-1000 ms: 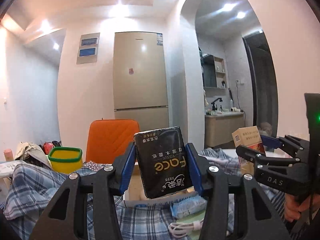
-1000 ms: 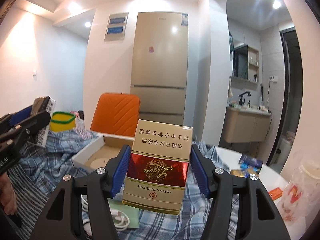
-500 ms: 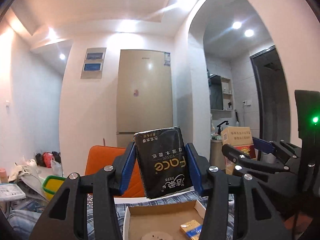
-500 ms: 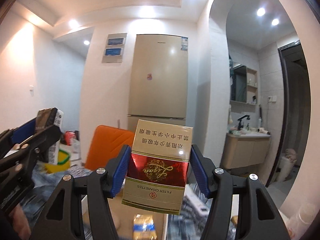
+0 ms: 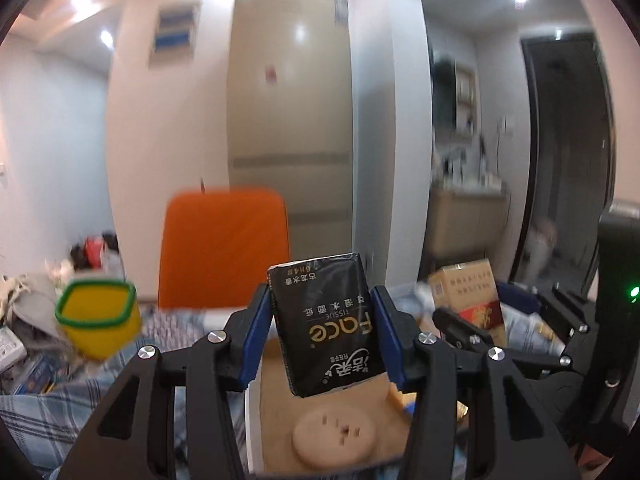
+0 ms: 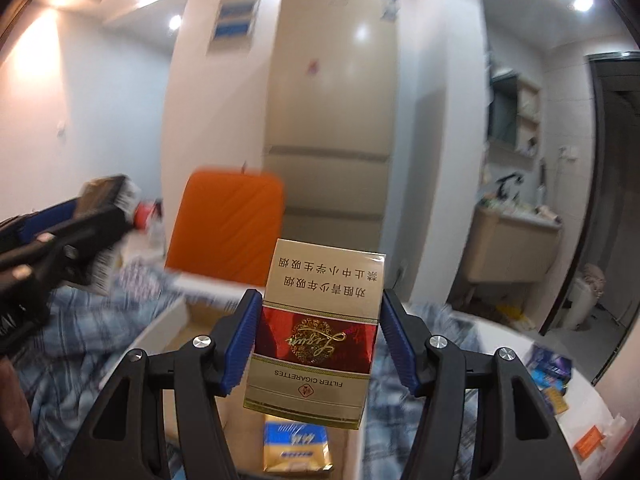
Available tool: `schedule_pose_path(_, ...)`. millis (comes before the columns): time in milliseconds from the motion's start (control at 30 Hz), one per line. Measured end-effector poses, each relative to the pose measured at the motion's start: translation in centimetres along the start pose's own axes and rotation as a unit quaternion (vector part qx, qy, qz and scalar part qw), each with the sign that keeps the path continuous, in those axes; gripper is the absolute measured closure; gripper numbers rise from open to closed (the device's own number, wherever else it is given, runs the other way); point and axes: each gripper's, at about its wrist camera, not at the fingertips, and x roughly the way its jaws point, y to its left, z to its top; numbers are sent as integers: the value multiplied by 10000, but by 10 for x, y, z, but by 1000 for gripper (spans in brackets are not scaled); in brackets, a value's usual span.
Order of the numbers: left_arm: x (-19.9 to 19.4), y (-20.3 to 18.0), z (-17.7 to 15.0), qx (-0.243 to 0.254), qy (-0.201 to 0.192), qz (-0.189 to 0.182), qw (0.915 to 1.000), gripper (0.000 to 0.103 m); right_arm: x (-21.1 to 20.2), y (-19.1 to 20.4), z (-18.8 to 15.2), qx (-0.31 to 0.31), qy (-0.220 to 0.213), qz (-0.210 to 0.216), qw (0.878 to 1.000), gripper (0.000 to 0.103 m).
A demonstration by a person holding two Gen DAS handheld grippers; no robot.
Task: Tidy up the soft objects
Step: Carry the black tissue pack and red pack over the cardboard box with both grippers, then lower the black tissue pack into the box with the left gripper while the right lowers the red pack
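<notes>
Left gripper (image 5: pixel 322 336): blue pads pinch a black tissue pack (image 5: pixel 326 326), held above the cardboard box (image 5: pixel 280 416).
Right gripper (image 6: pixel 316 346): part-open jaws clamp a cigarette pack (image 6: pixel 316 332), above the same box (image 6: pixel 200 320).
Inside box: a blue-gold pack (image 6: pixel 297 446).
Hard to read: the box's near edge is cut off; the plaid cloth (image 6: pixel 68 344) is blurred.

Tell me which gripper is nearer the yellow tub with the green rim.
Left. The left gripper, holding the black tissue pack, sits just right of the yellow tub. The right gripper, holding the cigarette pack, is farther right.
</notes>
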Motion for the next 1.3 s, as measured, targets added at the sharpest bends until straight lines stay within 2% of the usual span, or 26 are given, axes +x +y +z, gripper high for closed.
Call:
schedule_pose_path(67,9,-4,-1,41,385,-130,9992,54,9,4,-7,-18,395,78,9992,41)
schedule_pose_path(167,17,-4,-3,-49,855,-62,9963,54,24,9,-13,-109,920,-81,9957,41)
schedule_pose_path(267,27,-5,-9,-74,1263,0,9920,54,34,8,-17,-71,1262,-11,9920,41)
schedule_pose_path(400,41,-5,-20,-40,1615,23,9869,54,47,2,-25,78,1817,288,9829,41)
schedule_pose_path(500,47,-1,-27,-146,1695,-94,9854,53,55,-1,-33,95,2053,276,9783,41)
schedule_pose_path(700,60,5,-36,-135,1967,38,9804,53,64,-6,-45,142,2189,281,9752,41)
schedule_pose_path(967,63,7,-40,-170,2003,-29,9796,53,72,-6,-49,65,2264,211,9738,40)
schedule_pose_path(1000,62,7,-39,-170,1980,-16,9801,51,72,-6,-48,70,2255,189,9740,40)
schedule_pose_path(1067,60,7,-38,-163,1912,-20,9814,46,71,-8,-48,101,2201,132,9753,28)
schedule_pose_path(1133,57,6,-37,-156,1795,-54,9836,27,70,-11,-46,157,2133,119,9768,23)
schedule_pose_path(1200,54,7,-36,-164,1691,-13,9855,23,69,-13,-45,220,2098,98,9774,21)
schedule_pose_path(1300,53,9,-35,-228,1673,-23,9856,23,69,-18,-44,292,2103,61,9772,21)
